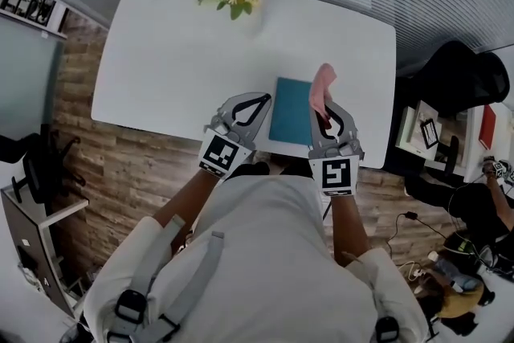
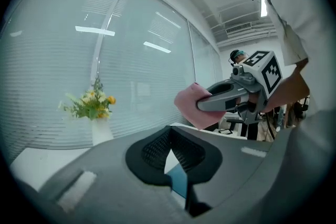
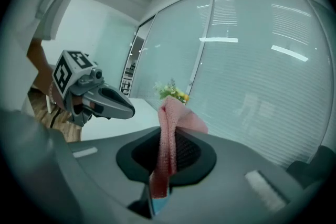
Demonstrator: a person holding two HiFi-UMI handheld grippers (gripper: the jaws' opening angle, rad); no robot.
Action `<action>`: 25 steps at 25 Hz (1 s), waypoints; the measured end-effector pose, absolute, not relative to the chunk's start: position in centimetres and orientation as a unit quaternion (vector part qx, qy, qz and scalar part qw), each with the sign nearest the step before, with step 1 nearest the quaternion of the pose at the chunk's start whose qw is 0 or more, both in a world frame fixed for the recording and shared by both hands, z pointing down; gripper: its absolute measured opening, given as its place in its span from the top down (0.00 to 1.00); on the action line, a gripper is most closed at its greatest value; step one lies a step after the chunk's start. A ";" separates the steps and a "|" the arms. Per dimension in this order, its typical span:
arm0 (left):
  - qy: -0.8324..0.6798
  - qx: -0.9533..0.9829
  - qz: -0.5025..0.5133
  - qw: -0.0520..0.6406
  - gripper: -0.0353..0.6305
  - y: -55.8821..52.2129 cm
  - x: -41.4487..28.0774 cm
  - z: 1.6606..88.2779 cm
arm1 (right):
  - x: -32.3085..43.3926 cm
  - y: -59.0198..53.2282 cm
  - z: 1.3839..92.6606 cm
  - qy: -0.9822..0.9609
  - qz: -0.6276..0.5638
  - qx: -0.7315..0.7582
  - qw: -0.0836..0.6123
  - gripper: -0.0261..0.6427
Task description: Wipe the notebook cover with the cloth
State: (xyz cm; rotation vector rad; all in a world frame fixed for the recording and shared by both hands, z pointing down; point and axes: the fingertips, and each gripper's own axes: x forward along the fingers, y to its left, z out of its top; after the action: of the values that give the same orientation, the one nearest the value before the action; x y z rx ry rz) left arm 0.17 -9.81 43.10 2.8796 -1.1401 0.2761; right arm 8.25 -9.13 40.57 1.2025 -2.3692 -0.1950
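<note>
One pink fabric cloth (image 1: 323, 83) held aloft, no wiping begun.
Head view: the right gripper (image 1: 325, 110) clamps the cloth at centre right, above the flat teal rectangular notebook (image 1: 291, 112) lying at the lower edge of the white table (image 1: 177, 68); the left gripper (image 1: 259, 100) hovers just left of the notebook. Left gripper view: its jaws are pressed together with nothing between them, and a sliver of teal cover shows beneath at lower centre. Right gripper view: the folded cloth stands pinched between the jaws, mid-frame. By this, the pickup looks done; lowering the cloth and rubbing across the whole cover remain.
</note>
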 end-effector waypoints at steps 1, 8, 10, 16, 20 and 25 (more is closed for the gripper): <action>-0.364 0.926 0.100 0.021 0.94 -10.0 0.4 44.6 | 8.2 -9.4 42.2 -0.862 -0.076 0.431 0.254 0.92; -0.334 0.922 0.187 0.055 0.94 -10.3 1.7 54.4 | 7.2 -10.9 51.6 -0.847 -0.099 0.379 0.358 0.92; -0.327 0.921 0.202 0.066 0.94 -10.2 1.8 56.5 | 6.7 -11.3 53.7 -0.843 -0.109 0.363 0.383 0.92; -0.296 0.921 0.242 0.082 0.94 -9.8 2.6 62.3 | 5.7 -12.9 58.8 -0.826 -0.140 0.322 0.441 0.92; -0.279 0.917 0.270 0.094 0.94 -9.7 3.1 65.4 | 5.3 -13.8 62.2 -0.814 -0.154 0.293 0.477 0.92; -0.256 0.915 0.297 0.097 0.94 -9.6 3.8 67.5 | 5.1 -14.9 66.0 -0.797 -0.171 0.263 0.516 0.92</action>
State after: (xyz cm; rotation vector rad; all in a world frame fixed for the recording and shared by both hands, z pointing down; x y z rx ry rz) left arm 3.77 -9.56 67.54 2.7083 -0.7594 0.8793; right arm 5.14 -14.94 65.96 0.6307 -1.9139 -0.4106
